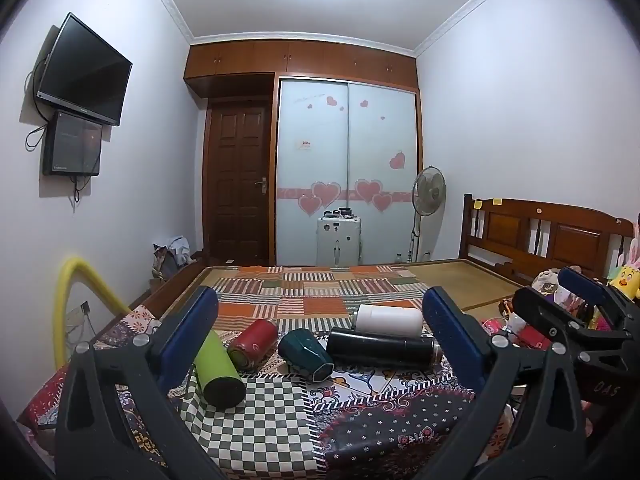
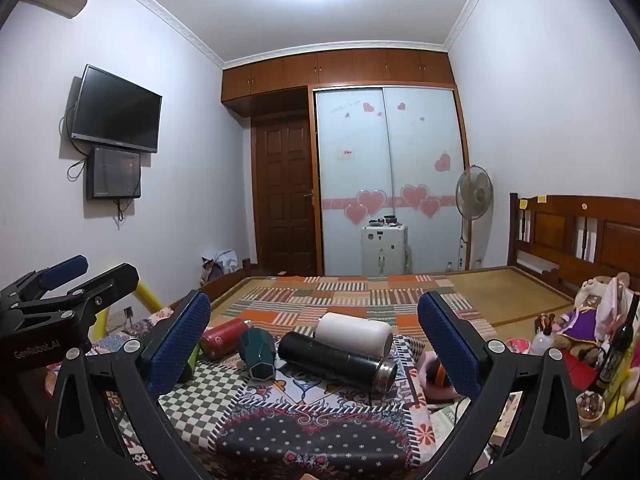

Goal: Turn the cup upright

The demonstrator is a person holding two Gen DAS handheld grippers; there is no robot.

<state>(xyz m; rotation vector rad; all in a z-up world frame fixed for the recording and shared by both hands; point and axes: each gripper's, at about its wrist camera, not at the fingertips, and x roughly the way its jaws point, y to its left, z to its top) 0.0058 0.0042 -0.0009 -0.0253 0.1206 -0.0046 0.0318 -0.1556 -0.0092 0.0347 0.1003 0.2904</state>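
Cups lie scattered on their sides across a patterned cloth (image 1: pixel 276 412) at the near end of a bed, and both tongs hang above that near edge with their jaws spread wide and nothing between them: the left gripper (image 1: pixel 320 332) and the right gripper (image 2: pixel 314 340). Beyond the cups the patchwork cover (image 1: pixel 316 292) runs bare to the far end of the bed, and a strip of bare mat (image 1: pixel 460 284) lies on the right, so the far side has open room while the near right is crowded with toys and clutter (image 2: pixel 592 320). From left to right lie a green cup (image 1: pixel 218 368), a red cup (image 1: pixel 254 344), a dark teal faceted cup (image 1: pixel 306 354) with its mouth toward the camera, and a long black flask (image 1: pixel 382 347) lying crosswise, with a white cup (image 1: pixel 388 320) just behind it, seemingly touching. No contents show in any of them, though their mouths are too dark to judge well. The left wrist view shows the green cup whole and the right gripper at its right edge; the right wrist view hides most of the green cup behind a blue finger pad (image 2: pixel 180 344) but shows the flask's steel end (image 2: pixel 386 374) and the left gripper at the far left.
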